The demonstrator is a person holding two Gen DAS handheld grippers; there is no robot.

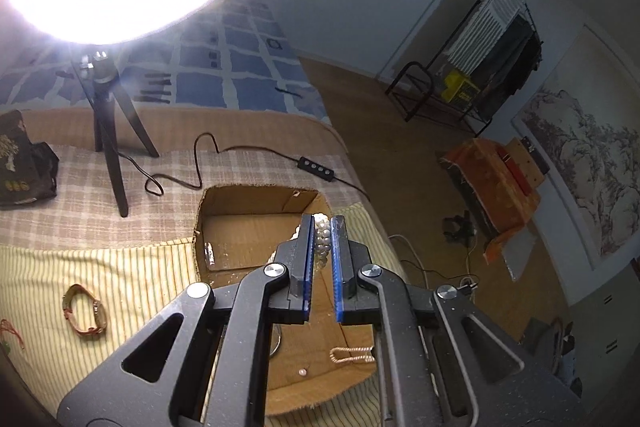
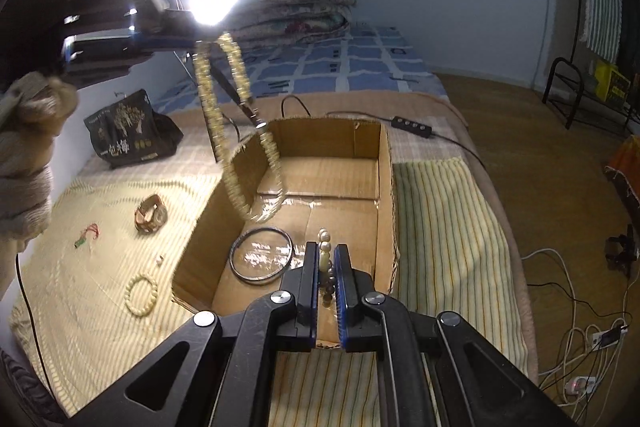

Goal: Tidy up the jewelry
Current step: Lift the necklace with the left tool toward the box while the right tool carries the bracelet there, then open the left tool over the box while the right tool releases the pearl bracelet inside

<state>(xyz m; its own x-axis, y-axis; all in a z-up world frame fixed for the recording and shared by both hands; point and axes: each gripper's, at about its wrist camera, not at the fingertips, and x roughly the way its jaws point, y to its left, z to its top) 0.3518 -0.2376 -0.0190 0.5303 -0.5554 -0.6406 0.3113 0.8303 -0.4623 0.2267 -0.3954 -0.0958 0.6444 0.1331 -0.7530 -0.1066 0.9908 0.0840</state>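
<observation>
Pearl-coloured beads are pinched in both grippers above the open brown cardboard box (image 2: pixel 384 163) — each strand is ready to go in.

Left gripper (image 1: pixel 322 227) is clamped narrow on a long pale bead necklace (image 2: pixel 236 131); seen from the right wrist, the necklace hangs as a tall loop, long axis near vertical, its lowest part dangling over the box's left wall and inner floor. Right gripper (image 2: pixel 327 267) is pinched tight on a short string of mixed pale and dark beads (image 2: pixel 326 259), directly over the box's near end, beside the dark hoop bangle (image 2: pixel 262 257) already lying inside. Judging by that, the left hand's loop is nearer to touching down — lowering straight would coil it on the floor. A tan strap watch (image 2: pixel 151 213) and a cream bead bracelet (image 2: pixel 140 295) lie outside on the striped yellow cloth (image 2: pixel 440 227), left of the box.
</observation>
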